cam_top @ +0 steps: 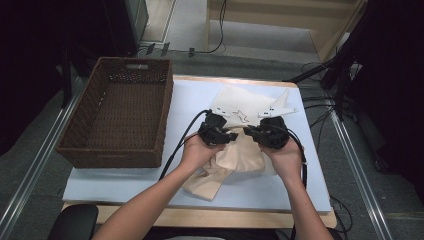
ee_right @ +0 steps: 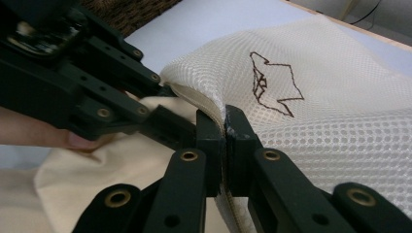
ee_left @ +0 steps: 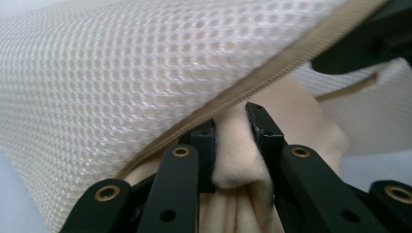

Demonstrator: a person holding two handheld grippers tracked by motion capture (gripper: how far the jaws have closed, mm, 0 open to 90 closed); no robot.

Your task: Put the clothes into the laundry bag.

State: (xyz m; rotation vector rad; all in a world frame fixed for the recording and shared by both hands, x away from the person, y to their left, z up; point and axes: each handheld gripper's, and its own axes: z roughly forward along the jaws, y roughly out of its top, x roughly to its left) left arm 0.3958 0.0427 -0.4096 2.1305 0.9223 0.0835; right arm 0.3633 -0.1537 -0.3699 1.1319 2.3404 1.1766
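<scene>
Centrally on the surface (cam_top: 125, 182) lies a white mesh bag (cam_top: 250, 102) with a cream cloth (cam_top: 240, 155) at its zippered mouth; the left gripper (cam_top: 220, 131) has its jaws clamped on a fold of the cloth; the right gripper (cam_top: 262, 132) has its jaws pinched tight on the bag's rim; a brown wicker basket (cam_top: 85, 142) stands to the left, apart.

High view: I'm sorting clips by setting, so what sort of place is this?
Probably a lab or recording workspace, not a home: a padded table between metal rails, loose cables on carpet, and a wicker basket beside a mesh laundry bag.
</scene>
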